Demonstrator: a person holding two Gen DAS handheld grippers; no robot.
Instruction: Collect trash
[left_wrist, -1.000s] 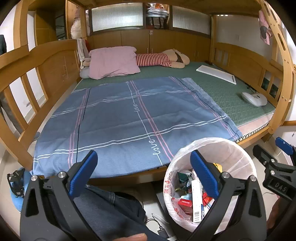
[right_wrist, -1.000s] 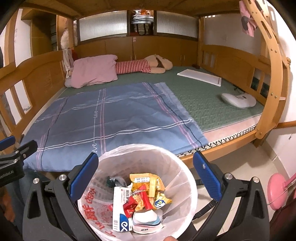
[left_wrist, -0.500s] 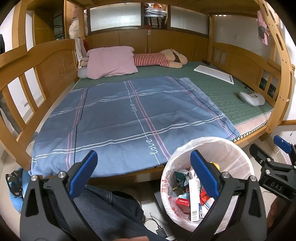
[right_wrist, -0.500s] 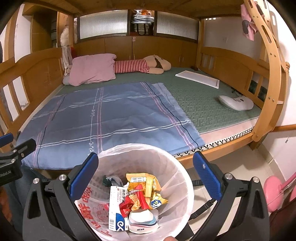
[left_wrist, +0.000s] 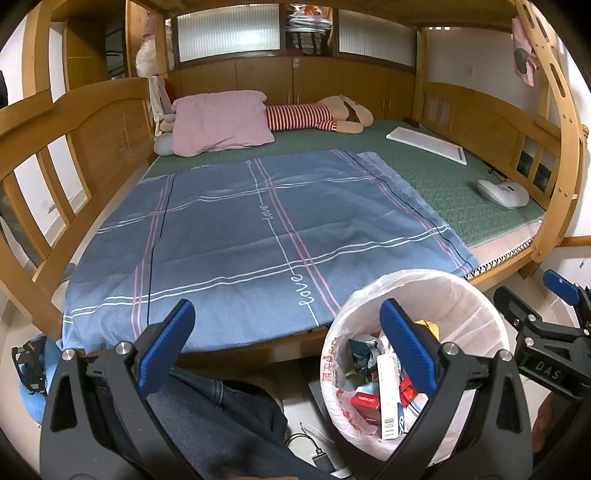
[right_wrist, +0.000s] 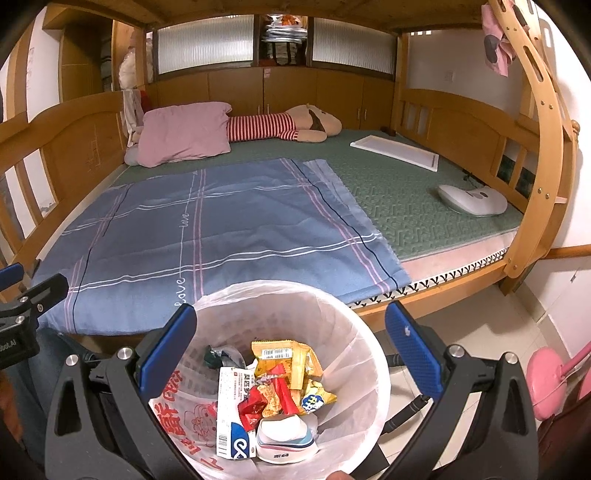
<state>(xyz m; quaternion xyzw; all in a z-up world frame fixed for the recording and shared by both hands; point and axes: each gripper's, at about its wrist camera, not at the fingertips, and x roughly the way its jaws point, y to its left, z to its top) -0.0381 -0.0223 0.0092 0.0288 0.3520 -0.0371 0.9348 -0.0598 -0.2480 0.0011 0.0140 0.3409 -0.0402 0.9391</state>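
Hovering empty with fingers spread, right tool (right_wrist: 288, 349) over bin (right_wrist: 354, 321); left tool (left_wrist: 286, 341) likewise; sheet (left_wrist: 258, 236) reads "love".

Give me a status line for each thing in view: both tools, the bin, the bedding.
Left tool: open, empty, beside the bin.
Right tool: open, empty, over the bin.
Trash bin: upright on the floor, lined, partly filled.
Wrappers: lying in the bin.
Blue blanket: spread flat on the bed.
Pink pillow: lying at the head end.
Striped plush toy: lying beside the pillow.
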